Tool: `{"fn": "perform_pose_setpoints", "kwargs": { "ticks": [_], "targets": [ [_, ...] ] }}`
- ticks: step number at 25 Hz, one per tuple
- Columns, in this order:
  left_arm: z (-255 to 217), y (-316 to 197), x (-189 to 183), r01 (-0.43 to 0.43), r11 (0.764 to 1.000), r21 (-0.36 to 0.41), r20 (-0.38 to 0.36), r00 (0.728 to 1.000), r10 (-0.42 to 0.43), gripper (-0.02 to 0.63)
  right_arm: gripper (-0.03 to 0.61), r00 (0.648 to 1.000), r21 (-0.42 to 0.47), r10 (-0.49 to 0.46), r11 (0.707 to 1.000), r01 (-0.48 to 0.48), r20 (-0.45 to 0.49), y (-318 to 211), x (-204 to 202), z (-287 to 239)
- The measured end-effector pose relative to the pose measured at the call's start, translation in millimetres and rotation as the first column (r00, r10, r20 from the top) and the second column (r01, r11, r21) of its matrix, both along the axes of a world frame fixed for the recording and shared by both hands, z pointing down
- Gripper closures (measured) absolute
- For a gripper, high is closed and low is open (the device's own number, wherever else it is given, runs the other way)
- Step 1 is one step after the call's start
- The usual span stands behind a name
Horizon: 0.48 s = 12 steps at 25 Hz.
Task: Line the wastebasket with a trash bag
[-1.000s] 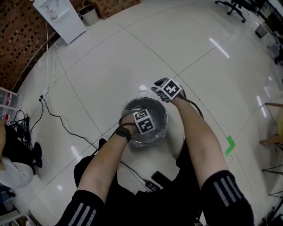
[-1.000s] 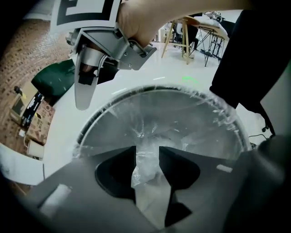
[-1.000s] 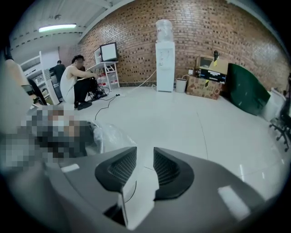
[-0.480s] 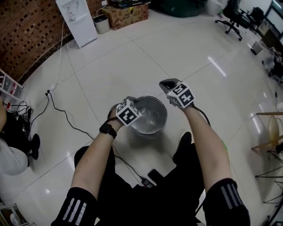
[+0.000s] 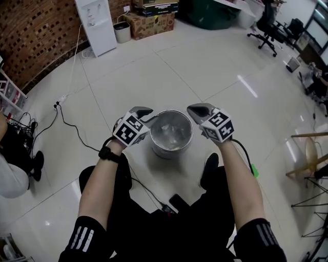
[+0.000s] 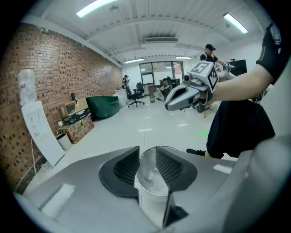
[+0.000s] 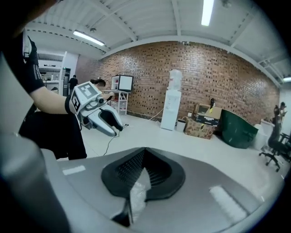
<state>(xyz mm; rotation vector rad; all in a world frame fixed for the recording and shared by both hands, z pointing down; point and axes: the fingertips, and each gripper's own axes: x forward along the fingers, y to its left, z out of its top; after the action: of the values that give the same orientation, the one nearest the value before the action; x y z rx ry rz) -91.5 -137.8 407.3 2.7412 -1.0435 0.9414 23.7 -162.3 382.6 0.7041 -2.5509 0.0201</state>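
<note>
A shiny metal wastebasket (image 5: 171,134) stands on the white tile floor with crumpled clear plastic inside it. My left gripper (image 5: 141,111) hangs above its left rim, jaws partly apart and closing. Through their gap in the left gripper view (image 6: 148,166) I see the wastebasket (image 6: 152,189) below, and nothing is pressed between the pads. My right gripper (image 5: 197,109) hovers over the right rim. It is shut on a strip of clear trash bag film (image 7: 136,195). Each gripper shows in the other's view: the right gripper (image 6: 175,101) and the left gripper (image 7: 108,123).
A white water dispenser (image 5: 96,23), a small bin (image 5: 122,31), cardboard boxes (image 5: 151,20) and a green container (image 5: 210,13) line the far brick wall. A black cable (image 5: 77,135) runs across the floor on the left. My shoe (image 5: 209,171) stands right of the basket.
Both grippers have risen out of the wastebasket and spread to its two sides. The right jaws have shut on bag film.
</note>
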Motion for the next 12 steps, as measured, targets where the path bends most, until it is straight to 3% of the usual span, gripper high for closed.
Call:
{"fn": "perform_pose_setpoints", "kwargs": {
  "ticks": [5, 9, 12],
  "targets": [
    [-6.9, 3.1, -2.9, -0.024, 0.999, -0.028, -0.031, 0.999, 0.023, 0.508, 0.572, 1.000, -0.075, -0.024, 0.997, 0.024, -0.002, 18.5, 8.8, 25.2],
    [-7.3, -7.3, -0.9, -0.050, 0.999, 0.002, 0.021, 0.999, 0.050, 0.523, 0.572, 0.999, -0.117, -0.003, 0.993, 0.008, 0.041, 13.7, 13.7, 32.5],
    [-5.6, -14.4, 6.7, -0.085, 0.996, 0.006, 0.048, 0.995, 0.085, 0.532, 0.572, 0.999, -0.101, -0.017, 0.995, 0.013, -0.032, 7.9, 13.9, 37.3]
  ]
}}
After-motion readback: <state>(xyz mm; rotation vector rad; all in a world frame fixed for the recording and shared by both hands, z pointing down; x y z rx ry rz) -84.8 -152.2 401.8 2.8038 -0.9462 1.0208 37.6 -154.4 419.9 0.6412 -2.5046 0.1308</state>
